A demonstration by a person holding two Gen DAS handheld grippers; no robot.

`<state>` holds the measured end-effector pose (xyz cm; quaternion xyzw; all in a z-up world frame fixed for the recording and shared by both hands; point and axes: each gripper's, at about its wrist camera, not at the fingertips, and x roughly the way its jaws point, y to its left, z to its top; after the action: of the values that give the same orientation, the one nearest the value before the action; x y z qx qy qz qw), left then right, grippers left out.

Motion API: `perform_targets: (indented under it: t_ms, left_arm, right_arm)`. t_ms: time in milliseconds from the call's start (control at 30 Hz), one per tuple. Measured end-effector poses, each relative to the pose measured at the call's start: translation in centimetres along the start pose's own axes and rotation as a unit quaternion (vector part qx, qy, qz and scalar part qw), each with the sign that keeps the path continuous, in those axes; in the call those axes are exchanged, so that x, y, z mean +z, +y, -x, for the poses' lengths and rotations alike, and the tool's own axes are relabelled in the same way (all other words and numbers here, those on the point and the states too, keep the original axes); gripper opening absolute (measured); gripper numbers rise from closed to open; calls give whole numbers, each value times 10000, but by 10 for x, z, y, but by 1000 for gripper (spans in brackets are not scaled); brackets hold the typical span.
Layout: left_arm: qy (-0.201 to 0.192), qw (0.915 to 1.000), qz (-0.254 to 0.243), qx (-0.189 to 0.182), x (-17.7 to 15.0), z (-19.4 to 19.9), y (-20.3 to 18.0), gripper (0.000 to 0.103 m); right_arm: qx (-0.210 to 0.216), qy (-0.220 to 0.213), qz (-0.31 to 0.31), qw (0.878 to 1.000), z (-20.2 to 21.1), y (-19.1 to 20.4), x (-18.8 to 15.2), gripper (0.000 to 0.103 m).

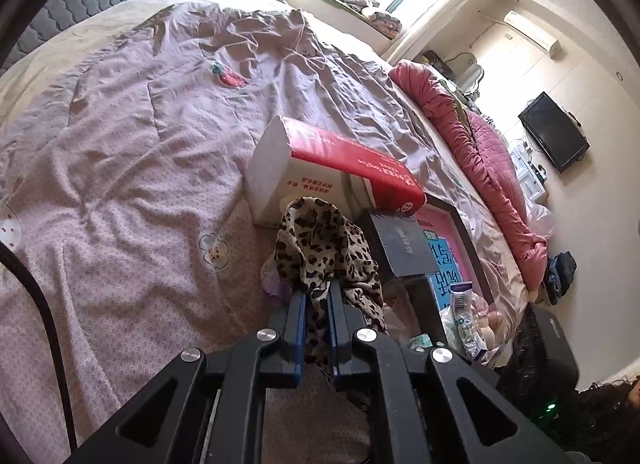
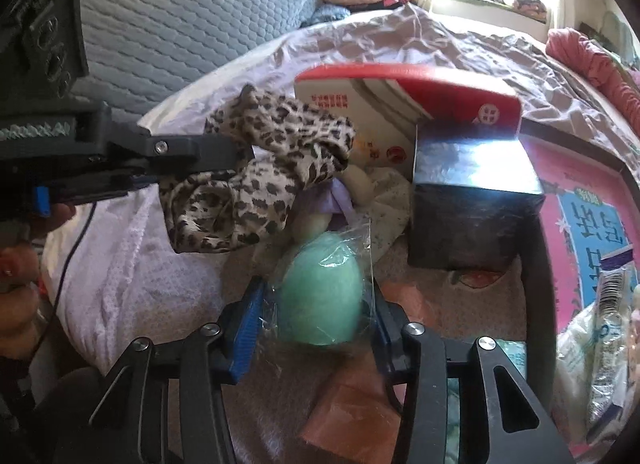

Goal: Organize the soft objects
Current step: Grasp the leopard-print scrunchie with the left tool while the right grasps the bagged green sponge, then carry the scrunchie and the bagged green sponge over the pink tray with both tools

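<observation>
My left gripper is shut on a leopard-print cloth and holds it above the bed near a red and white box. In the right wrist view the left gripper comes in from the left with the same cloth hanging from it. My right gripper is closed around a soft mint-green ball in clear wrap. A purple and cream soft item lies just beyond the ball.
A dark box and a pink framed board lie to the right on the pink bedspread. A grey quilted headboard stands behind. A rolled red blanket lies along the bed's far edge. A plastic bag sits near the board.
</observation>
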<state>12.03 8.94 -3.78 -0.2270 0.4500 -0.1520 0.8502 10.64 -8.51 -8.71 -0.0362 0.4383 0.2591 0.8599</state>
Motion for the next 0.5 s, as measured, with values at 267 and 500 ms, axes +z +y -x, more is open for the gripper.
perform_targets:
  t_ms: [267,500]
  left_arm:
    - [-192,9995,-220,112,-4,15,-17,9]
    - [-270,9987,-341,251,-12,25,-31,9]
  right_arm:
    - [37,-326,-237,9992,35,-11,-5,49]
    - [54,-578,-308,9978,55,-16,-5,49]
